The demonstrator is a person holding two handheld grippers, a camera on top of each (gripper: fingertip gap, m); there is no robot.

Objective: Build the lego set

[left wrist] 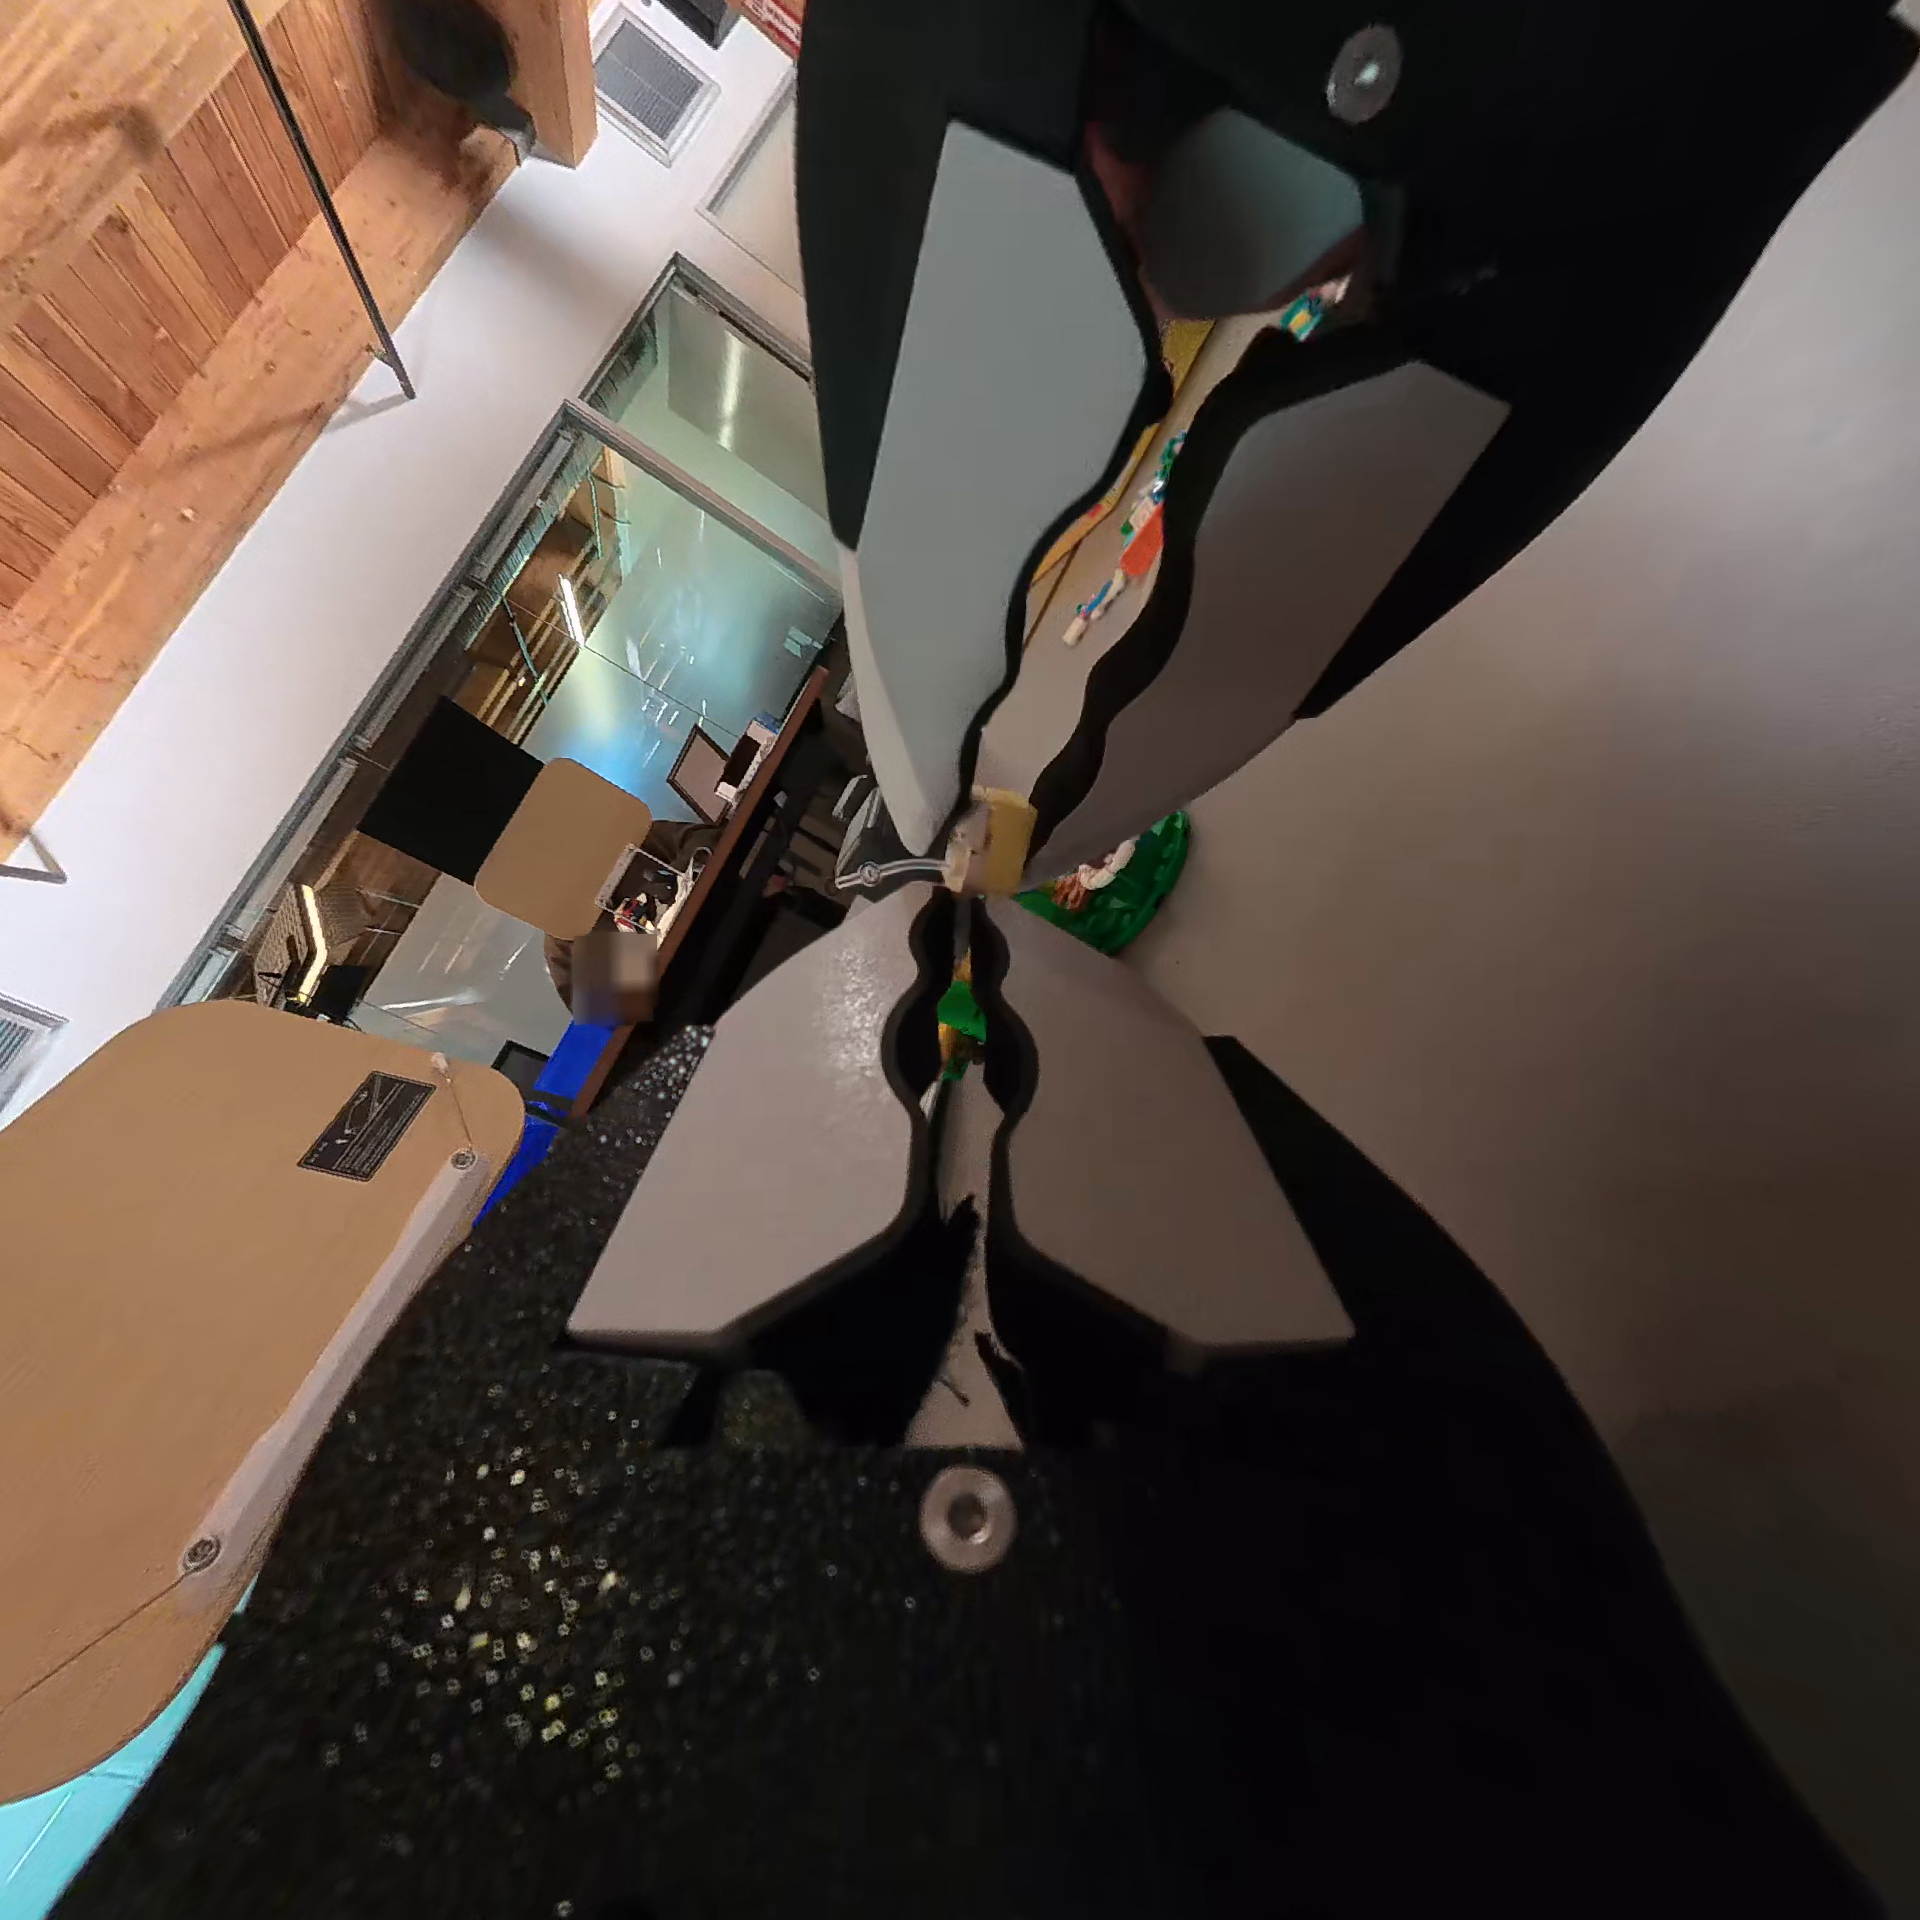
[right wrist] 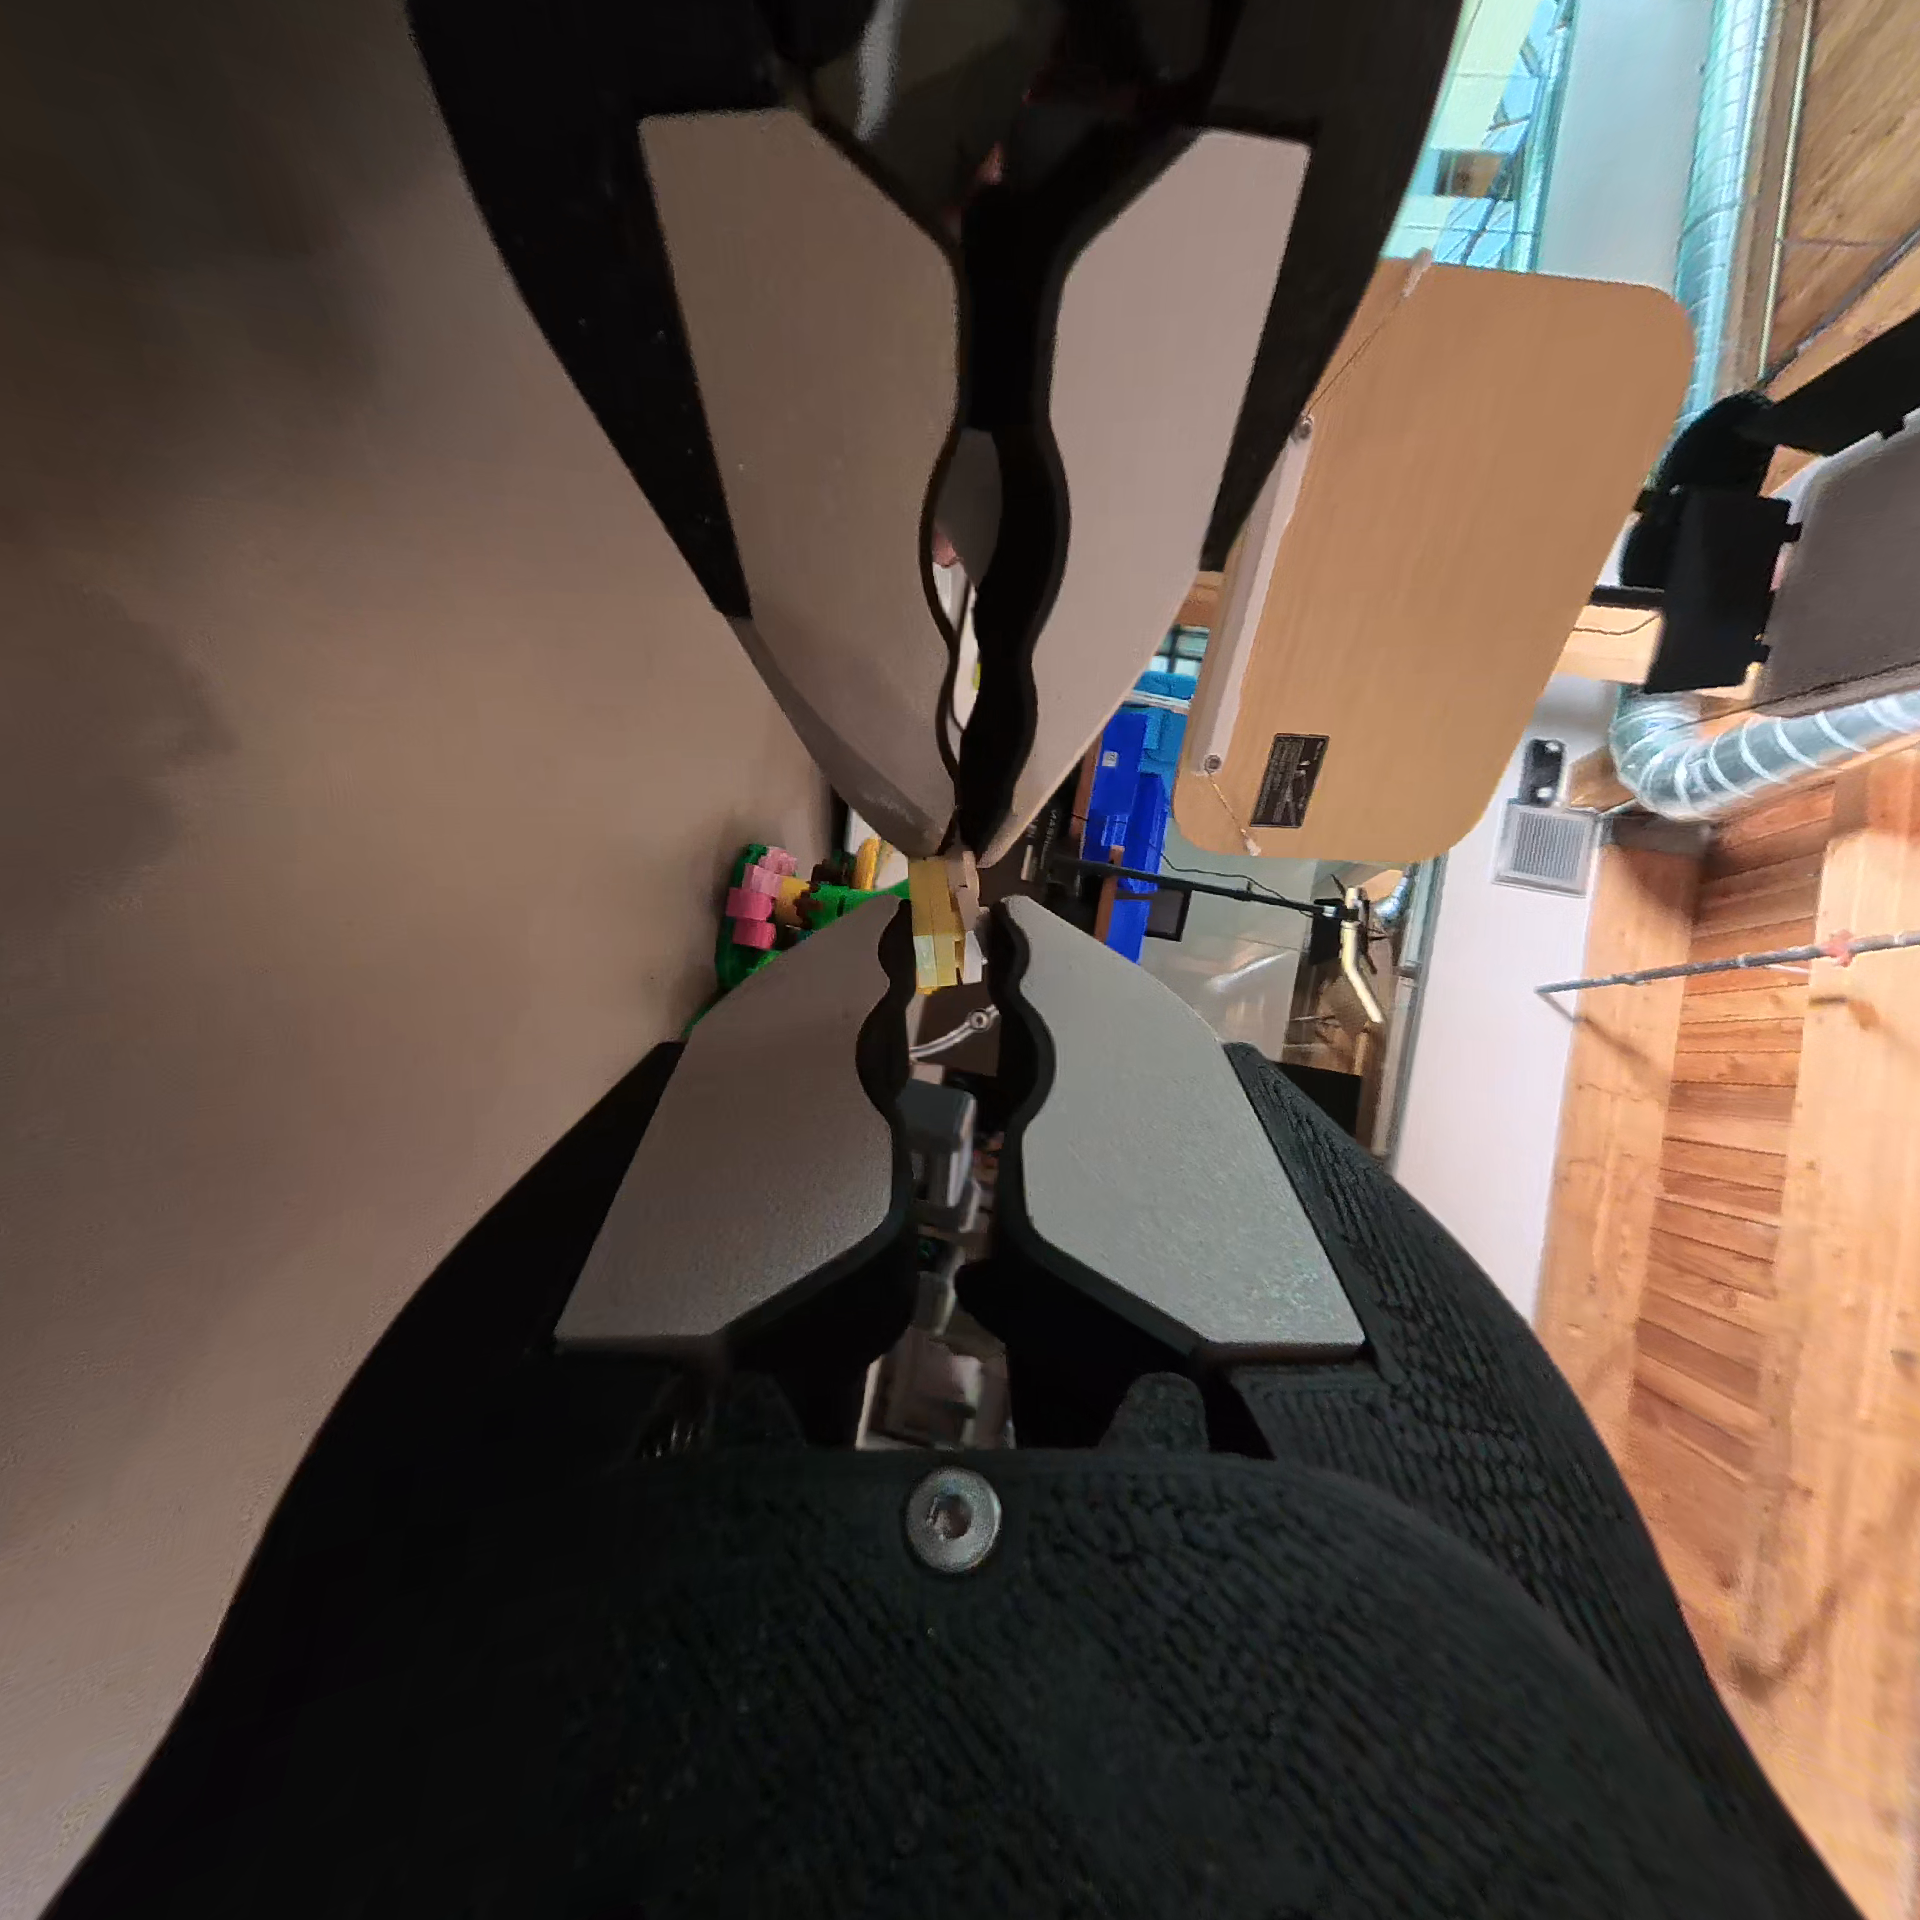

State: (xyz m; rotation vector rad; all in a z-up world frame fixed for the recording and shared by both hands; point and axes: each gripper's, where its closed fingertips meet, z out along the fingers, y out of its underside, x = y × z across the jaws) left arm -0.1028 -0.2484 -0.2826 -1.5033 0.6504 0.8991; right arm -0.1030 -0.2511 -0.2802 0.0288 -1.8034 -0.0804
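Both grippers meet tip to tip above the grey table (left wrist: 1558,935). My right gripper (right wrist: 940,920) is shut on a small yellow lego assembly (right wrist: 932,930). In the left wrist view it comes in from above (left wrist: 992,821), with the yellow piece (left wrist: 1006,831) at its tips. My left gripper (left wrist: 961,914) is shut on a small tan-white piece (left wrist: 961,847) that touches the yellow one. In the right wrist view the left gripper (right wrist: 966,836) comes from above with the tan piece (right wrist: 968,871). A green lego build with pink flowers (right wrist: 764,914) stands on the table behind them (left wrist: 1117,883).
Several loose bricks (left wrist: 1101,603) and an orange piece (left wrist: 1143,540) lie farther along the table, seen between the right gripper's fingers. A tan wooden panel (right wrist: 1434,582) stands off the table's edge (left wrist: 208,1299). Blue bins (right wrist: 1127,821) stand beyond.
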